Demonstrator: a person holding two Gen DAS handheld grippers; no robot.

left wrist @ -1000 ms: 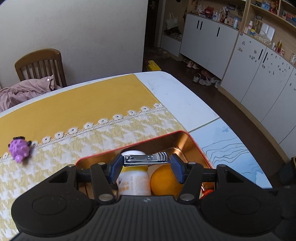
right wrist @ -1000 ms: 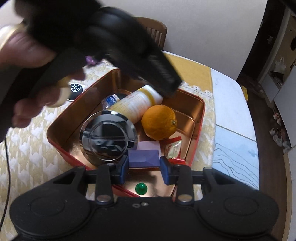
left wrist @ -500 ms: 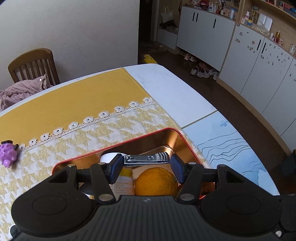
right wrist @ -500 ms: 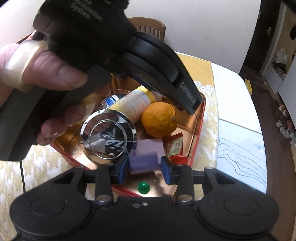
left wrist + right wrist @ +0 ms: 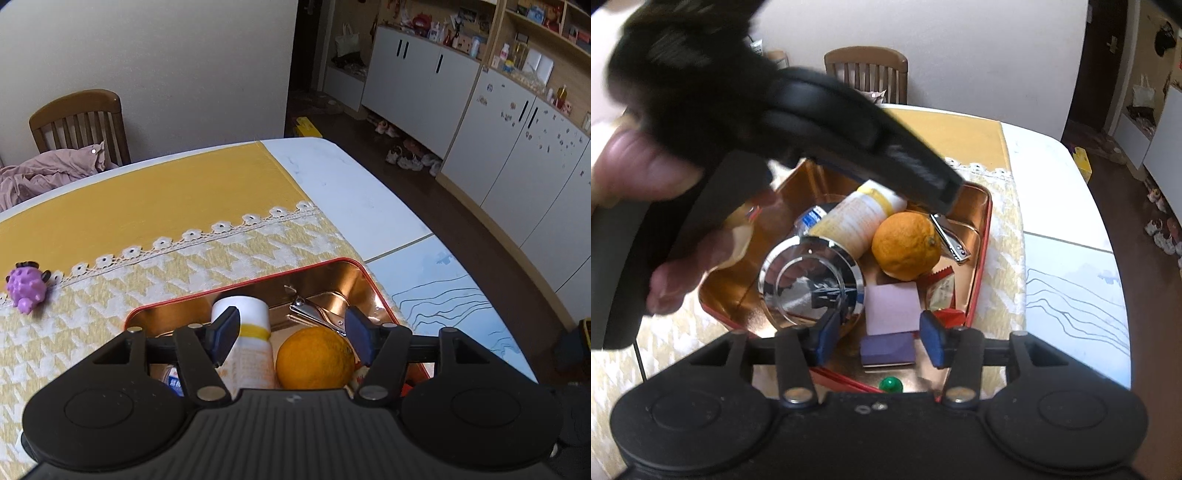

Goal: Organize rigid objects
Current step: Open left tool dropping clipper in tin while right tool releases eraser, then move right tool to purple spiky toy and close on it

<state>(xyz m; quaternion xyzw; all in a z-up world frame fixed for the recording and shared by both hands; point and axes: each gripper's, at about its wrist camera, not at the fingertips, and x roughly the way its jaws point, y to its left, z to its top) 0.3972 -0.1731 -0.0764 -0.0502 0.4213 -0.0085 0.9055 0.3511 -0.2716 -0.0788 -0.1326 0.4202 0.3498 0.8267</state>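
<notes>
A red-rimmed copper tin (image 5: 354, 264) (image 5: 982, 258) sits on the yellow cloth. In it lie a nail clipper (image 5: 316, 316) (image 5: 951, 236), an orange (image 5: 314, 358) (image 5: 907, 245), a white pill bottle (image 5: 243, 325) (image 5: 857, 221), a chrome lid (image 5: 812, 284), a pale pad (image 5: 892, 308), a purple block (image 5: 888, 349), snack packets (image 5: 942, 290) and a green bead (image 5: 891, 385). My left gripper (image 5: 291, 338) is open above the tin, with the clipper lying below it. My right gripper (image 5: 879, 338) is open, with the purple block lying between its fingers.
A purple toy (image 5: 27, 286) lies on the cloth at the left. A wooden chair (image 5: 79, 125) with a pink garment stands behind the table. White cabinets (image 5: 498, 122) line the right wall. The left hand and its gripper body (image 5: 775, 122) fill the upper left of the right wrist view.
Both grippers have opened. The nail clipper dropped from the left gripper into the tin's far right corner. The purple block left the right gripper and lies in the tin.
</notes>
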